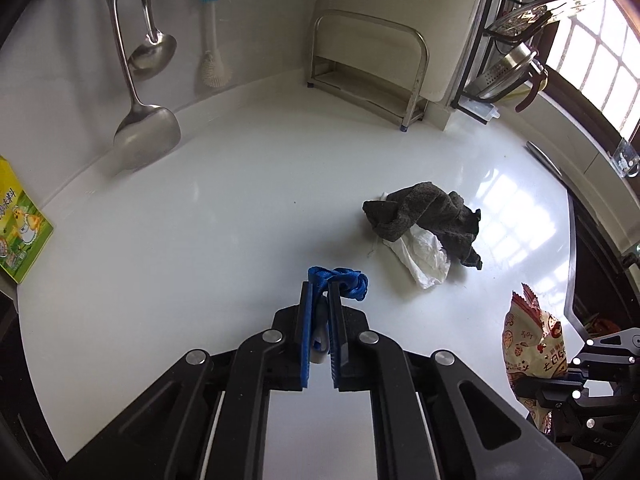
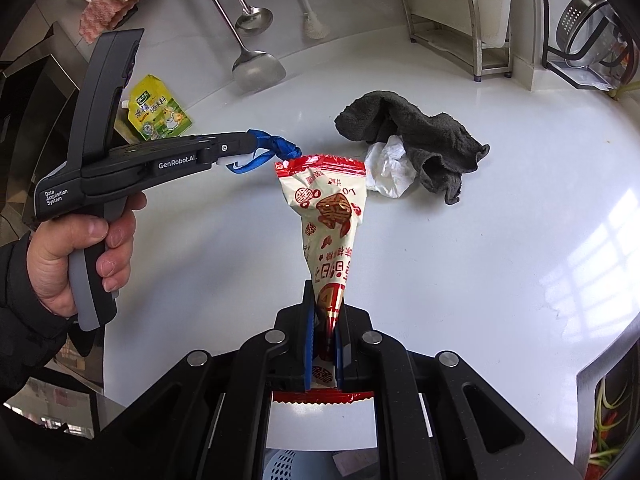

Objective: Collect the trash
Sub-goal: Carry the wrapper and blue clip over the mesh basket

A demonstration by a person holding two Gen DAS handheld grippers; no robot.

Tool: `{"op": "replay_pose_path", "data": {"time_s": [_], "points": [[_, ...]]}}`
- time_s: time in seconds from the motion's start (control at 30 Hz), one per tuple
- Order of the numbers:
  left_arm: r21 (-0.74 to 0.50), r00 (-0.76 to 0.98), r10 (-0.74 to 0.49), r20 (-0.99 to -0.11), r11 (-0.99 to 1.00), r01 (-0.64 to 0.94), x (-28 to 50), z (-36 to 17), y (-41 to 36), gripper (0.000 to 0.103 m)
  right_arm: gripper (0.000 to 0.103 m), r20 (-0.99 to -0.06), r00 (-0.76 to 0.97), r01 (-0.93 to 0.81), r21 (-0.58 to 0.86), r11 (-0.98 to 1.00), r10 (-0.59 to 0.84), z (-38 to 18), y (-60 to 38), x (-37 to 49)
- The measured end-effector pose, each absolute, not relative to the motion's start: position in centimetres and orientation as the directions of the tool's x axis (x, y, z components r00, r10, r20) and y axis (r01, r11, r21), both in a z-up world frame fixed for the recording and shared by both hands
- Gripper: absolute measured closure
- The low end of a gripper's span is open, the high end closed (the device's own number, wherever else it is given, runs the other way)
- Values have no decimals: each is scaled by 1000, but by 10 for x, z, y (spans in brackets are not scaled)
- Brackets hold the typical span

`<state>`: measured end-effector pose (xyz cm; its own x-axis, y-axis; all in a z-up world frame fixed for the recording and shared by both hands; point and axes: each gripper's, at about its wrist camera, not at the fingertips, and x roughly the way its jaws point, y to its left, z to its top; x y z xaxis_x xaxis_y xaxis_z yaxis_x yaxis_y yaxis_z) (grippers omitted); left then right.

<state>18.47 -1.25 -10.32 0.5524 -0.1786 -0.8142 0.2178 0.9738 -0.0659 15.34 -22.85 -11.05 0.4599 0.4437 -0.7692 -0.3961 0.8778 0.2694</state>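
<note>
My left gripper (image 1: pixel 320 294) is shut on a knotted blue strap (image 1: pixel 346 280) and holds it above the white counter (image 1: pixel 200 240); it also shows in the right wrist view (image 2: pixel 250 148) with the blue strap (image 2: pixel 280 148) hanging from its tip. My right gripper (image 2: pixel 325 304) is shut on a red and cream snack wrapper (image 2: pixel 330 208) that stands up from the jaws; the wrapper also shows at the right of the left wrist view (image 1: pixel 534 344). A crumpled white tissue (image 1: pixel 424 256) (image 2: pixel 390 168) lies on the counter, partly under a dark grey cloth (image 1: pixel 428 216) (image 2: pixel 416 136).
A green pouch (image 1: pixel 18 228) (image 2: pixel 160 112) stands at the counter's left edge. Ladles and a spatula (image 1: pixel 146 132) hang on the back wall with a brush (image 1: pixel 212 40). A metal rack (image 1: pixel 368 68) and a dish rack with pots (image 1: pixel 516 64) stand at the back right. A blue perforated basket (image 2: pixel 288 464) shows below the right gripper.
</note>
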Motion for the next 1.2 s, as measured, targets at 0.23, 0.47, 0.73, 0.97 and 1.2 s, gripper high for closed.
{"op": "replay_pose_path", "data": {"time_s": [0.23,0.47,0.73,0.97,1.2], "points": [[-29,592,-155,-791,976,216,147,-71,-23,96,96,-746,480,-410,274,870,462,-95,-242,129],[-29,597,-148,-788,978,205,108,-62,-37,96,96,-742,482,-420,272,866,467,-90,-254,102],[-34,597,-154,-787,978,207,67,-60,-55,96,96,-743,477,-428,270,862,469,-88,-271,68],[-37,594,-154,-789,978,206,36,-61,-72,96,96,-747,470,-434,267,860,470,-90,-287,40],[-39,589,-159,-792,977,211,10,-64,-91,96,96,-757,454,-437,270,858,470,-98,-301,15]]}}
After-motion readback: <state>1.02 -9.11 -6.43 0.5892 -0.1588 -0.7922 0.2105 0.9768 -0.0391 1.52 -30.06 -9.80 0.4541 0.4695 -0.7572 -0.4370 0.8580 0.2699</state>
